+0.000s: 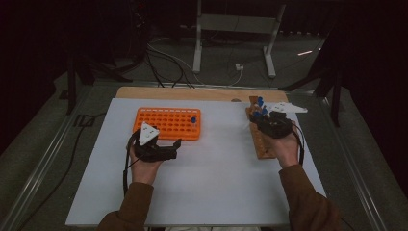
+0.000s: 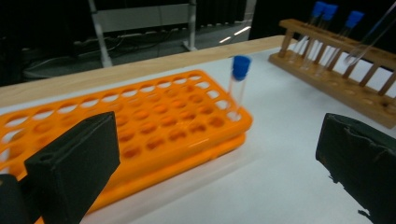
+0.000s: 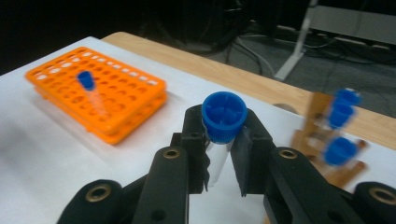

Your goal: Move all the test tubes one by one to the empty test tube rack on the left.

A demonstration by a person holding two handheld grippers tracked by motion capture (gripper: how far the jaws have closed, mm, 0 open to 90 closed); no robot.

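Observation:
An orange tube rack (image 1: 163, 123) lies left of centre on the white board, with one blue-capped tube (image 1: 193, 119) upright near its right end. My left gripper (image 1: 176, 149) rests just in front of that rack, open and holding nothing; its jaws stand wide apart around the rack's near corner (image 2: 140, 135) and that tube (image 2: 238, 84). My right gripper (image 3: 223, 140) is shut on a clear tube with a blue cap (image 3: 224, 116). It hovers over the wooden rack (image 1: 260, 137), which holds several blue-capped tubes (image 3: 339, 150).
The white board (image 1: 216, 178) lies on a wooden table (image 1: 192, 93). Cables and a metal stand's legs (image 1: 197, 43) sit on the dark floor beyond. The wooden rack (image 2: 336, 70) runs along the board's right side. Metal rails flank the table.

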